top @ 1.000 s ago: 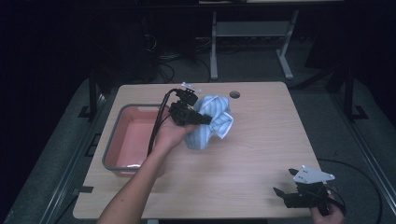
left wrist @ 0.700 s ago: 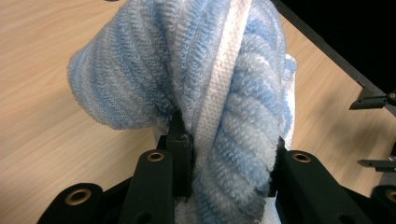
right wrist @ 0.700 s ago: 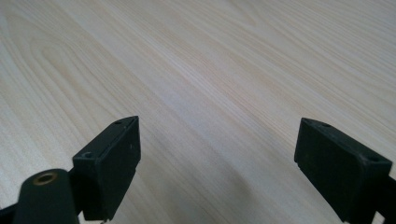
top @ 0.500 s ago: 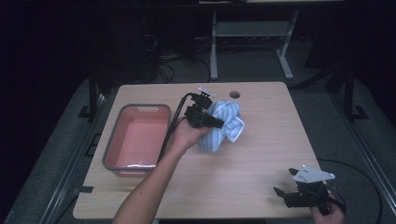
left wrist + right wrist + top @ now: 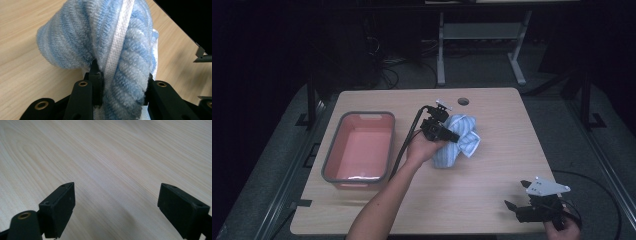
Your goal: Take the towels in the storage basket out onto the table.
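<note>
While the left claw (image 5: pixel 452 136) clamps the towel (image 5: pixel 459 145), the right claw (image 5: pixel 514 200) gapes over the wooden table (image 5: pixel 492 165).

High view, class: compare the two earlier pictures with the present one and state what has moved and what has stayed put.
The left gripper, shut on the blue-striped towel, has carried it rightward, away from the pink tub and toward the table's middle, and lower, so that the towel now seems to rest on the tabletop. The grip has not changed. The right gripper, jaws open, the tub and the table stayed where they were.
</note>
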Tool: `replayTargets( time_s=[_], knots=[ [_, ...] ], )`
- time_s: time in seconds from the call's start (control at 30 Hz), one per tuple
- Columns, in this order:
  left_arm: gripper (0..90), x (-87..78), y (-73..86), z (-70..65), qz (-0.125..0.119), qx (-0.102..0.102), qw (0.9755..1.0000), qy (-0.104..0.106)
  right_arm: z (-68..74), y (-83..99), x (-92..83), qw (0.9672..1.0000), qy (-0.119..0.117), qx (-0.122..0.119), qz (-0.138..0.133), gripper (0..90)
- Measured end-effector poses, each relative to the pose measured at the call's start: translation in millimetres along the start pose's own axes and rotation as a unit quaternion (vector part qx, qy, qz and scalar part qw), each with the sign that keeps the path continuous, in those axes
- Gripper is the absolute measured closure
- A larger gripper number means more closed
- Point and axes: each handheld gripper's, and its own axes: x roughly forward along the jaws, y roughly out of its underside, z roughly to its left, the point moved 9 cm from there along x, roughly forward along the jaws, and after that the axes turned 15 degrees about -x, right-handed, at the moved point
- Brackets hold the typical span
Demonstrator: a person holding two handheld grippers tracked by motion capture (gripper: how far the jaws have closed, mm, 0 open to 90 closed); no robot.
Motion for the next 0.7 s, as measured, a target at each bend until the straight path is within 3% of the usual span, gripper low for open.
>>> replayTargets(
  time_s=[0.23,0.7],
  knots=[
    [66.3,12.7,-1.6,-1.4,0.003,-0.011,0.9999,0.007,-1.0,0.4,-0.8,1.0,0.001,-0.004,0.001,13.9],
    [65.3,47.1,5.4,4.6,0.025,-0.03,0.9992,-0.005,-0.6,-1.1,-1.8,1.0,0.002,-0.004,-0.004,13.9]
  ],
)
